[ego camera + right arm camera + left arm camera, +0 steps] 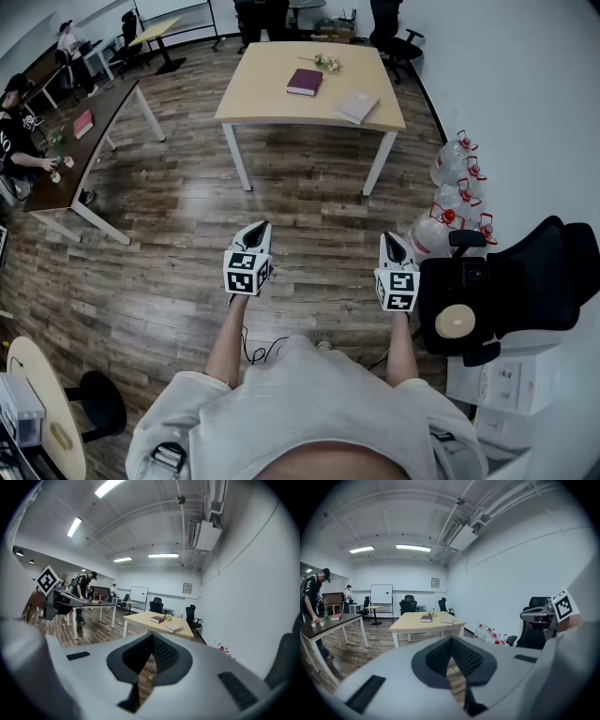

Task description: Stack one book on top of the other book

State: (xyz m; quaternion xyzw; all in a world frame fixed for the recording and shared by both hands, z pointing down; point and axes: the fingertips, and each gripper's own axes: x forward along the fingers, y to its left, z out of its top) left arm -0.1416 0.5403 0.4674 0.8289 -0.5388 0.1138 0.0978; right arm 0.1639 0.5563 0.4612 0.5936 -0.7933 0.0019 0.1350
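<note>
Left gripper (260, 227) and right gripper (390, 238) closed, empty; maroon book (305, 82) and pale book (354, 106) lie well ahead.

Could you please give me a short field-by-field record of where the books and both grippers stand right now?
table: light wooden table, well ahead of the person
books: maroon book and pale book, lying apart on the table, not stacked
left gripper: shut, empty
right gripper: shut, empty
progress: stacking not begun; both grippers far short of the books
</note>
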